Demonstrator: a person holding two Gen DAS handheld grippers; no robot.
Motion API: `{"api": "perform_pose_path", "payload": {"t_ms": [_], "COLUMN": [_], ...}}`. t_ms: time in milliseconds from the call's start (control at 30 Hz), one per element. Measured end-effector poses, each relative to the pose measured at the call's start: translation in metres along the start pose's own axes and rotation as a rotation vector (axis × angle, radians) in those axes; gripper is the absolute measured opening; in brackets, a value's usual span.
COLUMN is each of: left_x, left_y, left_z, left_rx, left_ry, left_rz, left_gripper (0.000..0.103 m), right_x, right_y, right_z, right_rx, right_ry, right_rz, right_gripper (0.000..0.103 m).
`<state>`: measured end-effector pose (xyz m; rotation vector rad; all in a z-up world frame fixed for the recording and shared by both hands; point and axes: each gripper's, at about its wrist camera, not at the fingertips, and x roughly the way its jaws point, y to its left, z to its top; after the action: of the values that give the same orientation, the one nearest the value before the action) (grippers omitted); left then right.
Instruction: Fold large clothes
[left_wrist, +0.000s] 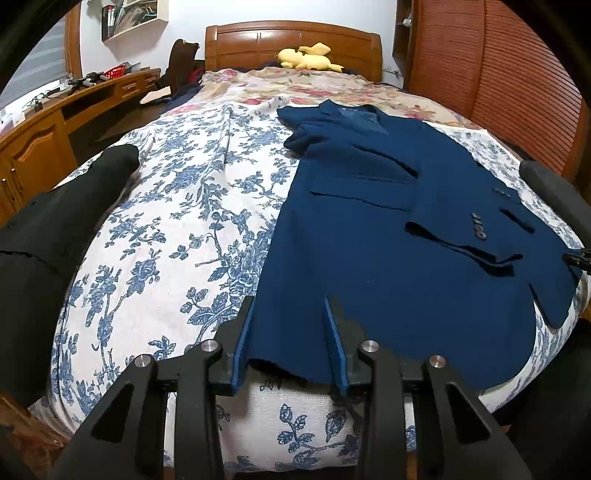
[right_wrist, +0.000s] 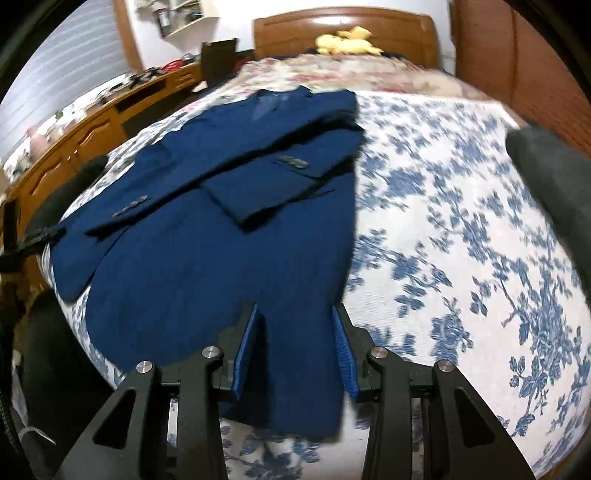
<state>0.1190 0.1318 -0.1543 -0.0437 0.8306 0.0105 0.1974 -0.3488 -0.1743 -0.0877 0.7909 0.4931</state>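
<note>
A dark blue suit jacket (left_wrist: 376, 229) lies flat on the bed, collar toward the headboard, both sleeves folded across its front. My left gripper (left_wrist: 290, 306) is open, its fingers straddling the hem's near left corner. In the right wrist view the same jacket (right_wrist: 229, 229) lies left of centre. My right gripper (right_wrist: 295, 314) is open, its fingers straddling the hem's near right corner. Neither gripper pinches the cloth.
The bed has a blue-and-white floral cover (left_wrist: 177, 229). A yellow plush toy (left_wrist: 306, 57) lies by the wooden headboard (left_wrist: 291, 40). A wooden desk (left_wrist: 55, 122) runs along the left. A reddish louvred wardrobe (left_wrist: 498, 74) stands at the right.
</note>
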Motion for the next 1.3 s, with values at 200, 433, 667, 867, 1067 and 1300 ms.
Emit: {"api": "perform_pose_path", "payload": {"t_ms": [200,433,667,867,1067,1300], "left_x": [0.000,0.000,0.000,0.000,-0.012,-0.050], "left_y": [-0.002,-0.002,-0.003,-0.002,-0.011,-0.028], "left_z": [-0.002,-0.002,-0.004,-0.006,-0.014,0.004], "left_rx": [0.001,0.009,0.018,0.012,-0.015,0.013], "left_ry": [-0.011,-0.019,-0.025,-0.030,-0.047,-0.122], "left_rz": [0.013,0.009,0.005,0.009,-0.010,0.028], "left_gripper": [0.037,0.037,0.037,0.037,0.010,0.005], "right_x": [0.004,0.011,0.000,0.011,0.023,-0.009], "right_y": [-0.001,0.013,0.032,0.028,0.019,0.015], "right_z": [-0.003,0.007,0.014,0.015,0.015,0.024], "right_rx": [0.003,-0.021,-0.098,-0.062,-0.019,0.002], "right_ry": [0.011,0.009,-0.079,-0.042,0.006,-0.132], "right_rz": [-0.018,-0.042,-0.040,-0.034,-0.022,-0.040], "right_gripper": [0.041,0.023,0.013,0.013,0.013,0.006]}}
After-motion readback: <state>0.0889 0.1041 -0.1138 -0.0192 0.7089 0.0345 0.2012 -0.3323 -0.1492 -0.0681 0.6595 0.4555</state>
